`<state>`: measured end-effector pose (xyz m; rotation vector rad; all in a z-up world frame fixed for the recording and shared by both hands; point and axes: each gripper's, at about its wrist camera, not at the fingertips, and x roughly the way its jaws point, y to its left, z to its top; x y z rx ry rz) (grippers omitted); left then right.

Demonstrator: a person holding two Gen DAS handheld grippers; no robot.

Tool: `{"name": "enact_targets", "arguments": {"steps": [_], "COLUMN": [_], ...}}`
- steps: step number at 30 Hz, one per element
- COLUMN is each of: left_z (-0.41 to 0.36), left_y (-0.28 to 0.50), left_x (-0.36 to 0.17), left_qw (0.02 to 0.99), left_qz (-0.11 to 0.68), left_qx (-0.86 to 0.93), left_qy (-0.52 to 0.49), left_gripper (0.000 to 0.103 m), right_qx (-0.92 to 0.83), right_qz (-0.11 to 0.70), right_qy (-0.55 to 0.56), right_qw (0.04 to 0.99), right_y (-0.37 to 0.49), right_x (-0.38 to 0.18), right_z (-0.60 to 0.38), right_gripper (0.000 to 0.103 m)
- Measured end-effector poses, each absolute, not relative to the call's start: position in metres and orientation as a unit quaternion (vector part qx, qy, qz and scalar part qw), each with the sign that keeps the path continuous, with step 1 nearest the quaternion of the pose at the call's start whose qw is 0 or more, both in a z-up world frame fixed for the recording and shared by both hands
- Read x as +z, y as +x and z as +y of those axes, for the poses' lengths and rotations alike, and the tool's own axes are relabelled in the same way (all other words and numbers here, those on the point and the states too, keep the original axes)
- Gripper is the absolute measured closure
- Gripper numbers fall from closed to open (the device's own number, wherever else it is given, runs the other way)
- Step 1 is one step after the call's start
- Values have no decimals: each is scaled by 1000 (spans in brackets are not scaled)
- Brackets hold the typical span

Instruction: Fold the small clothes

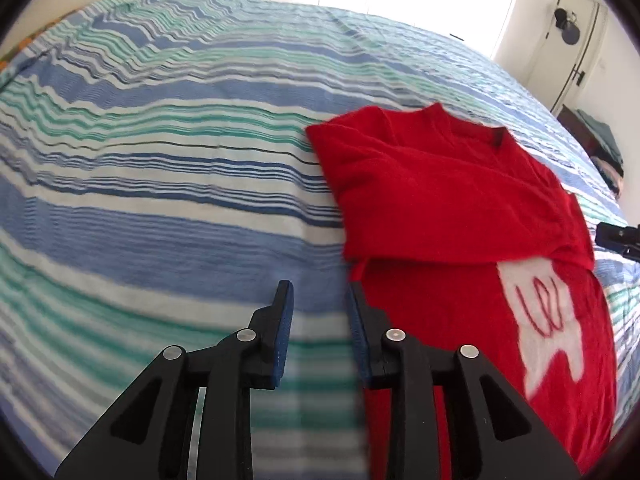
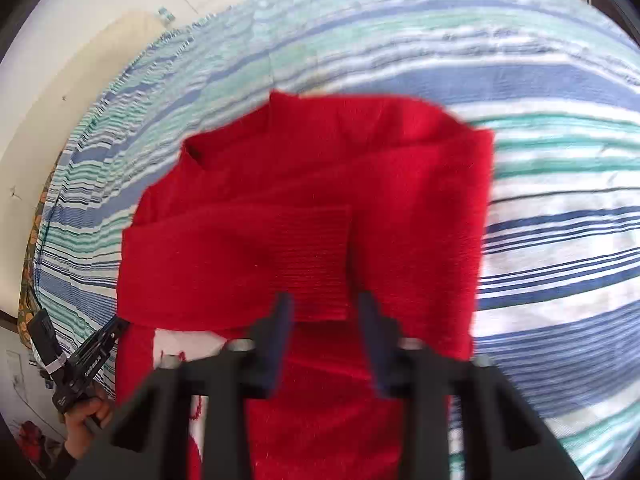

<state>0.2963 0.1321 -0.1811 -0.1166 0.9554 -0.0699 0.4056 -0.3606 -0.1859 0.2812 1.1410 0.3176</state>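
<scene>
A small red sweater (image 1: 448,200) with a white motif (image 1: 548,320) lies on the striped bed, both sleeves folded across its chest. My left gripper (image 1: 320,300) is open and empty, hovering at the sweater's left edge. My right gripper (image 2: 326,312) is open and empty, above the folded sleeve cuff (image 2: 316,264) on the sweater (image 2: 320,184). The left gripper also shows in the right wrist view (image 2: 80,364), held by a hand. A tip of the right gripper shows in the left wrist view (image 1: 618,236).
The bed is covered with a blue, green and white striped sheet (image 1: 160,160). A bright window and white door (image 1: 572,48) stand beyond the bed. A dark side table with folded cloth (image 1: 600,140) is at the far right.
</scene>
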Motion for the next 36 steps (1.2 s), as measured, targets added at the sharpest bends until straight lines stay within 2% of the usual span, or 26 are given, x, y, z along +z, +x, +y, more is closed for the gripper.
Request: {"name": "enact_targets", "arguments": {"steps": [6,8,9,10,11,12,14,17,18,19,21,24,36], "left_z": [83,52,41,35,37,40,47,65,73,82,97,113,146], "left_y": [203,174,160,147,133,123,113,106,105,106,107,119,137], "left_x": [-145,-162,-176,-193,-205,-206,-193,-174,-169,-165,-159,-159,-188], "left_qw": [881,857,839,822,814,816,823,849,859,868,889,902,875], "left_qz": [449,486,514,542,556,555,548,512,497,483,449,423,458], "left_qx": [-139,-172,-179,-175,-165,-160,-148,-127,-117,-97,-48,9,70], "left_qy": [-51,-18,-2,9,6,0,6,-23,-43,-58,-72,-85,-140], "left_gripper": [76,81,90,94,95,95,94,94,82,62,38,35,32], "right_qx": [260,292,294,287,275,255,231,192,183,164,133,78,7], "right_qz": [503,511,522,540,562,580,559,552,546,529,483,440,477], "right_qy": [43,19,9,3,1,-3,-14,6,19,20,25,58,184], "right_qw": [823,808,801,791,780,774,796,811,817,832,865,893,860], "right_y": [316,274,254,236,220,202,168,140,140,140,139,139,147], "right_x": [-149,-157,-165,-176,-190,-202,-204,-200,-194,-186,-171,-164,-200], "right_z": [-358,-355,-352,-352,-357,-364,-378,-398,-403,-408,-420,-445,-514], "right_gripper": [48,48,48,49,49,51,55,55,56,56,52,43,43]}}
